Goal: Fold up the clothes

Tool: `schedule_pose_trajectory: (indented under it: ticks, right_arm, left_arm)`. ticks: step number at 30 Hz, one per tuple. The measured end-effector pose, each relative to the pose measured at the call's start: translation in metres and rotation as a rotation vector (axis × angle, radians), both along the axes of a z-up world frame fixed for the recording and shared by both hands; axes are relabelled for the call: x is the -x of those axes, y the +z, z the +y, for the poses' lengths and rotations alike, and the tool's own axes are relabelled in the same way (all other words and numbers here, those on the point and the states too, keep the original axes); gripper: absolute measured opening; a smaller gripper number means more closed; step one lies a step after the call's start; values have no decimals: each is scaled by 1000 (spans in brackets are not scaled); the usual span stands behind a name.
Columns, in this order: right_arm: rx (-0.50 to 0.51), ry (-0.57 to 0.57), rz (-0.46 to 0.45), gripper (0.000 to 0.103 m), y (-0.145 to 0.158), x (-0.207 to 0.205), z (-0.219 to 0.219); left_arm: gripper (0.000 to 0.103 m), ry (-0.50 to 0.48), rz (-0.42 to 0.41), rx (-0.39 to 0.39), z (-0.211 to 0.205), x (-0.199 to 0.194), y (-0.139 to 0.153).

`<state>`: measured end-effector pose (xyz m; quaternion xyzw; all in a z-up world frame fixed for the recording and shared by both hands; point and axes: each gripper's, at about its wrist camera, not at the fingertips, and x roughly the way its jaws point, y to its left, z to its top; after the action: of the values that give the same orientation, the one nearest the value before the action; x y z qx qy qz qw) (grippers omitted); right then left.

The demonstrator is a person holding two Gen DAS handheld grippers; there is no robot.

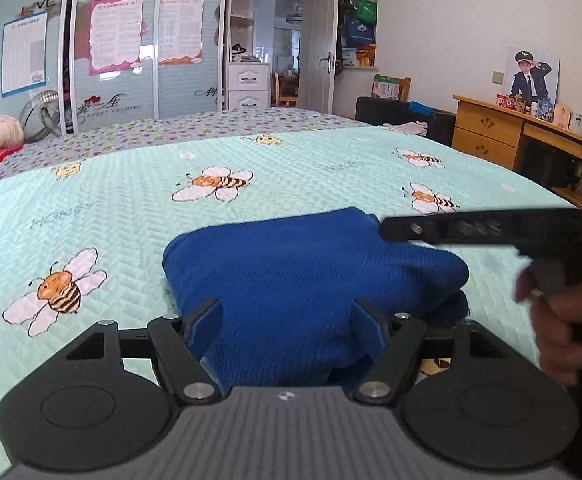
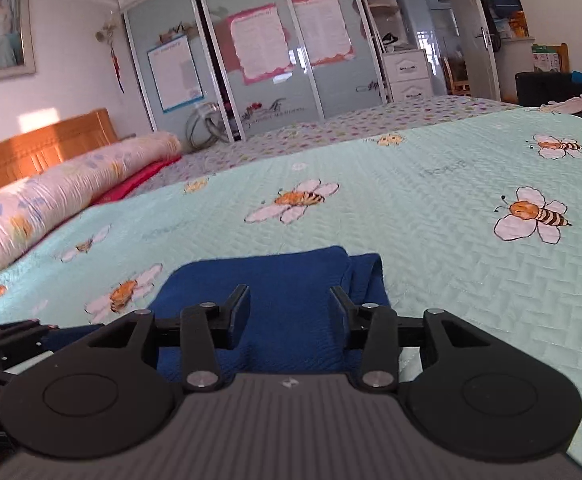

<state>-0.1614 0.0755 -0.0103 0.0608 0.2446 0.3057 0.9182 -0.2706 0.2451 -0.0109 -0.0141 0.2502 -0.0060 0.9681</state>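
Note:
A blue knitted garment (image 1: pixel 311 276) lies folded in a thick bundle on the bee-print bedspread (image 1: pixel 251 184). My left gripper (image 1: pixel 287 312) hovers over its near part with its jaws wide apart; the cloth fills the gap and spreads past both fingers. Seen from the side, my right gripper (image 1: pixel 389 230) reaches in from the right over the bundle's far right corner, with a hand (image 1: pixel 559 320) on its handle. In the right wrist view the right gripper (image 2: pixel 289 302) stands open over the blue garment (image 2: pixel 291 280), whose folded edge (image 2: pixel 365 276) lies just ahead. Neither gripper pinches the cloth.
The mint bedspread (image 2: pixel 431 208) stretches far and to both sides. A rolled floral quilt (image 2: pixel 63 196) and wooden headboard (image 2: pixel 39 148) lie at the left. Mirrored wardrobe doors (image 1: pixel 131 52) stand behind the bed, and a wooden desk (image 1: pixel 503 132) is at the right.

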Motion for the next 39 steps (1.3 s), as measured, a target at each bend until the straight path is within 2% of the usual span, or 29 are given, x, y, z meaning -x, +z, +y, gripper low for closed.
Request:
schedule_pose_trajectory:
  ticks: [4, 8, 11, 15, 17, 20, 23, 28, 31, 35, 38, 39]
  right_arm:
    - [4, -13, 37, 43, 0, -37, 11]
    - [21, -21, 159, 42, -12, -82, 21]
    - [16, -41, 231, 38, -26, -94, 23]
    - [-30, -41, 277, 13, -32, -93, 14]
    - [-49, -37, 281, 10, -29, -90, 11]
    - [-88, -46, 238, 9, -12, -80, 3]
    - [-168, -77, 180, 9, 7, -70, -13]
    - [-79, -114, 276, 9, -36, -86, -6]
    - [-150, -126, 277, 9, -42, -79, -15]
    - [-187, -160, 247, 9, -36, -73, -26]
    - [-180, -163, 280, 9, -48, -80, -25]
    - [-212, -160, 296, 10, -50, -82, -28]
  left_arm:
    - [73, -18, 17, -10, -3, 2, -4]
    - [73, -24, 26, -18, -8, -1, -8]
    - [74, -26, 29, -26, -9, -1, -11]
    - [74, -27, 33, -29, -9, 0, -12]
    - [74, -26, 34, -31, -8, 1, -11]
    - [74, -28, 33, -30, -8, 4, -8]
    - [74, -38, 23, -29, -10, 5, -7]
    - [74, -43, 24, -48, -15, 6, -8]
    - [74, -40, 35, -42, -11, 8, -9]
    - [74, -26, 37, -35, -9, 7, -11]
    - [74, -27, 34, -52, -13, 6, -11]
    - [74, -26, 36, -53, -13, 6, -11]
